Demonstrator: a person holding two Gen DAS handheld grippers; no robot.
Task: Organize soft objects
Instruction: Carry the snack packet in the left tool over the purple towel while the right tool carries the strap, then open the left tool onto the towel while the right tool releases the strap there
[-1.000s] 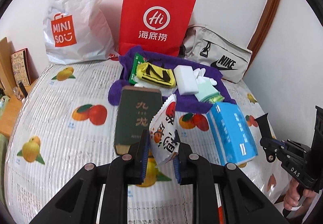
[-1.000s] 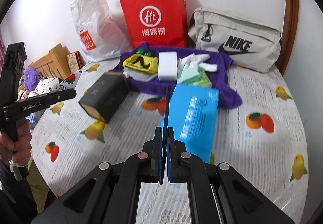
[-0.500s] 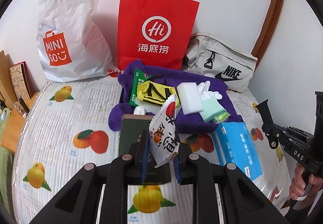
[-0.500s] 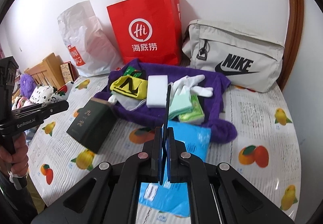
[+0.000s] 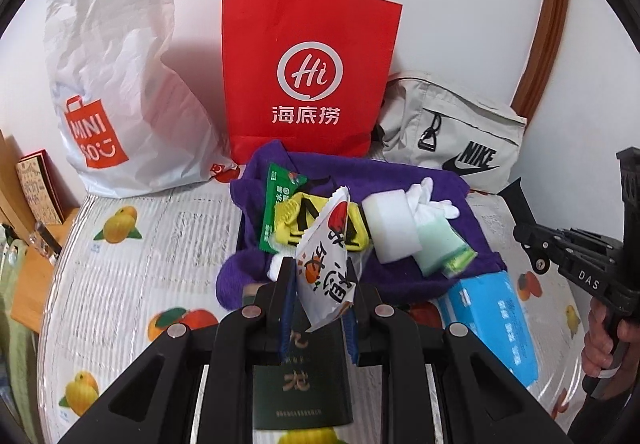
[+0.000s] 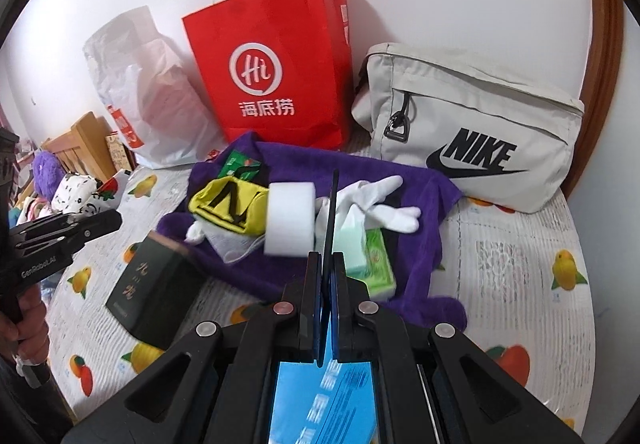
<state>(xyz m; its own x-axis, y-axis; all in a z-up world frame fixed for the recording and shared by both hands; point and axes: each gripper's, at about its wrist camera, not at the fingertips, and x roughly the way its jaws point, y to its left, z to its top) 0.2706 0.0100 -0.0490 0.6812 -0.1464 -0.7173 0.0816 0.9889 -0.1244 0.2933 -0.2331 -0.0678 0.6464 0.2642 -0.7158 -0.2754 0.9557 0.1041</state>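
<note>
Left gripper [image 5: 318, 304]: its two black fingers pinch a crinkly white snack packet [image 5: 326, 264] printed with red and black characters; the packet stands upright between the blue pads, held above the bed.
Right gripper [image 6: 327, 300]: fingers pressed nearly together on a thin, flat black strip [image 6: 331, 220] seen edge-on; what it is cannot be told.
Bed [image 5: 160, 244]: ribbed white cover printed with oranges and yellow fruit.
Purple towel [image 6: 416, 244]: fuzzy cloth spread in front of the bags, with the soft things heaped on it.
Yellow cloth [image 6: 228, 208]: folded, soft, with black stripes, at the left of the pile.
Green packet [image 5: 278, 212]: glossy flat wrapper, partly under the yellow cloth.
White sponge [image 6: 290, 218]: smooth rectangular foam block in the middle of the pile.
White glove [image 6: 384, 200]: limp knit fingers splayed to the right of the sponge.
Mint tissue pack [image 5: 440, 244]: soft plastic pack, touching the glove.
Dark green box [image 6: 156, 288]: stiff, rectangular, gold characters, on the bed left of the towel.
Blue pack [image 5: 500, 324]: glossy, flat, at the towel's near edge.
Red paper bag [image 5: 308, 72]: stiff, upright against the wall, white cord handles.
White plastic bag [image 5: 120, 84]: crumpled, left of the red one.
Grey pouch [image 6: 472, 132]: fabric, zipped, right of the red bag.
</note>
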